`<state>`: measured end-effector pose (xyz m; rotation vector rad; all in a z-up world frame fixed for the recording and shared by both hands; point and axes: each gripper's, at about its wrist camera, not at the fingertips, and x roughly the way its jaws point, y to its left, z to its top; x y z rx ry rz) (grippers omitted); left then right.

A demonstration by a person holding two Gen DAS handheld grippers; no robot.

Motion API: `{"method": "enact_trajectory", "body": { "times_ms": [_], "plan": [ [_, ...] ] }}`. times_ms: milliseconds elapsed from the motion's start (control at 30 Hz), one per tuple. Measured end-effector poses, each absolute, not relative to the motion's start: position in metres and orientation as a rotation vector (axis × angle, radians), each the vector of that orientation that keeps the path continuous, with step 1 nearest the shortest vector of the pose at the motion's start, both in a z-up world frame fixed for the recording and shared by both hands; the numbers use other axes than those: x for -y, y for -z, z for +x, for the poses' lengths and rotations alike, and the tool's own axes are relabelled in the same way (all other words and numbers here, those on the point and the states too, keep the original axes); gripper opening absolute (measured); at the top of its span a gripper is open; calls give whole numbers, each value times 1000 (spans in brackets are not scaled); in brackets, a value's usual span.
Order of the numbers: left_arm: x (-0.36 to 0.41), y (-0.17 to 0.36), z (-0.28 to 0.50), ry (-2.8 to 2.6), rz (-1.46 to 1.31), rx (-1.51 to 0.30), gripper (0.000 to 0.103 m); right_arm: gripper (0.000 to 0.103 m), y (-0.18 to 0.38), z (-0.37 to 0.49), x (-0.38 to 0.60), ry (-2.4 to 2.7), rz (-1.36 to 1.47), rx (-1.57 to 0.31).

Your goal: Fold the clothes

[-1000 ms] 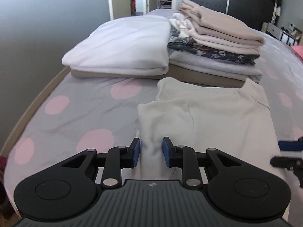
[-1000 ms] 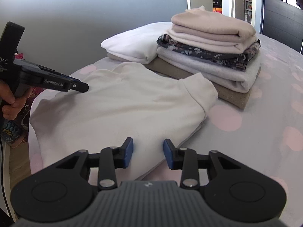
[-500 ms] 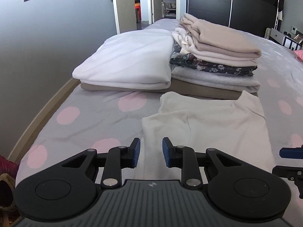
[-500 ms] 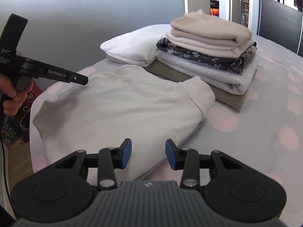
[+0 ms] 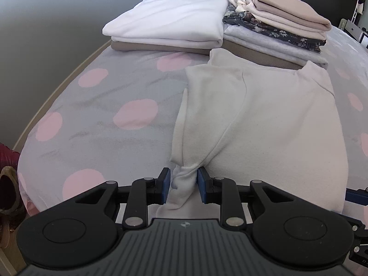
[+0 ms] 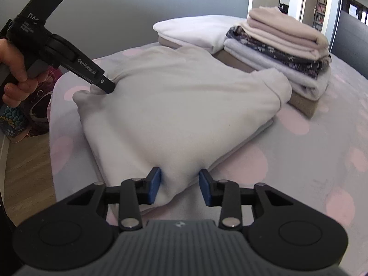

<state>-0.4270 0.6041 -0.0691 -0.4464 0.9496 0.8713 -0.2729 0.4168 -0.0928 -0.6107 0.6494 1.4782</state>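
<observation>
A cream sweater (image 5: pixel 276 119) lies flat on the dotted bed cover (image 5: pixel 103 119), neck end toward the folded piles. My left gripper (image 5: pixel 184 185) has the sweater's near-left corner bunched between its blue pads, with creases running out from the pinch. In the right wrist view the left gripper (image 6: pixel 108 87) sits at the sweater's (image 6: pixel 184 105) raised left corner, held by a hand (image 6: pixel 11 69). My right gripper (image 6: pixel 179 188) stands open with the near-right corner lying between its fingers. A blue piece of the right gripper (image 5: pixel 354 195) shows at the left view's right edge.
A stack of folded clothes (image 5: pixel 276 16) and a folded white piece (image 5: pixel 170 20) sit just beyond the sweater. The bed's left edge drops to a wooden floor (image 6: pixel 25 161) with bags and shoes (image 5: pixel 9 195). Bare bed cover (image 6: pixel 299 161) lies to the right.
Both grippers have dropped low and moved in onto the sweater's near corners. Cloth now sits between the fingers of each, and the left corner is bunched and raised.
</observation>
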Motion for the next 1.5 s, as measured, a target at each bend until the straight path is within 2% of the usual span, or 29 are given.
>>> {"method": "enact_trajectory", "body": {
  "times_ms": [133,233,367,433,500,633,700,933,1500],
  "plan": [
    [-585,48,-426,-897,-418,-920,23,40,82,-268,-411,-1474,-563,-691],
    [-558,27,-421,-914,-382,-885,25,44,66,-265,-406,-1437,-566,-728],
    [-523,-1,-414,-934,-334,-839,51,52,46,-260,-397,-1384,-579,-787],
    [-505,-15,-410,-944,-310,-816,52,58,35,-259,-390,-1383,-583,-799],
    [-487,-28,-407,-954,-285,-793,59,61,27,-260,-383,-1382,-598,-795],
    [-456,-39,-396,-982,-279,-782,60,64,15,-266,-364,-1367,-633,-759],
    [-442,-37,-392,-992,-286,-792,63,66,10,-268,-353,-1364,-643,-744],
    [-405,-26,-384,-1016,-345,-802,63,68,3,-266,-323,-1353,-632,-734],
    [-374,3,-386,-1068,-431,-837,63,70,20,-262,-303,-1320,-630,-788]
  ]
}}
